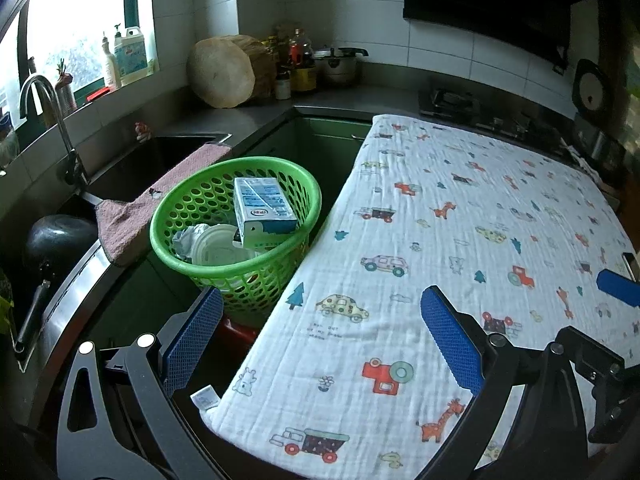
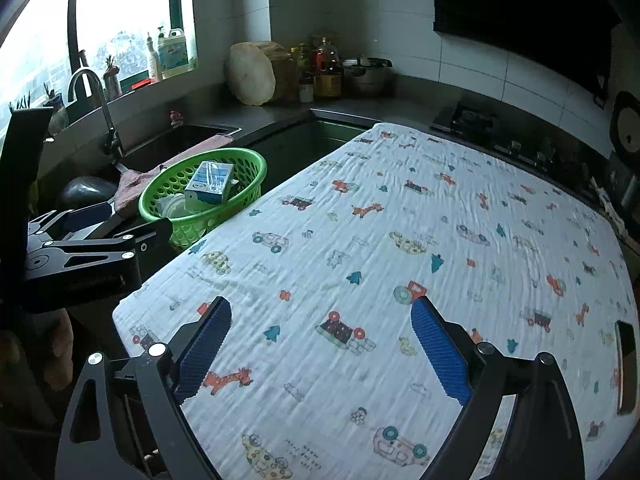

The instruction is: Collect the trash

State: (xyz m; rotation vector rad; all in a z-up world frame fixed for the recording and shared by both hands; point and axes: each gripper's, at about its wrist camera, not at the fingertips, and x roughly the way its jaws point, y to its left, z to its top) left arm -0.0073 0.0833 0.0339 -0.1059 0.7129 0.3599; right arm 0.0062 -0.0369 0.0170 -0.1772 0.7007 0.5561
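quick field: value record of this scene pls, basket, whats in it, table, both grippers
basket: green basket, upright, left of the table
contents: milk carton leaning on the rim, plastic lid, crumpled paper
table: printed cloth, no loose trash visible on it
left gripper: open, holding nothing, at the table's left edge
right gripper: open, holding nothing, over the cloth

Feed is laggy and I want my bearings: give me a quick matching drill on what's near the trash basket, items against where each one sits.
Items:
1. milk carton
2. pink towel
3. round chopping block
4. detergent jug

Places:
A. windowsill
B. leaning in the counter corner
C. inside the green basket
D. draped over the sink edge

Pairs: 1-C, 2-D, 3-B, 4-A
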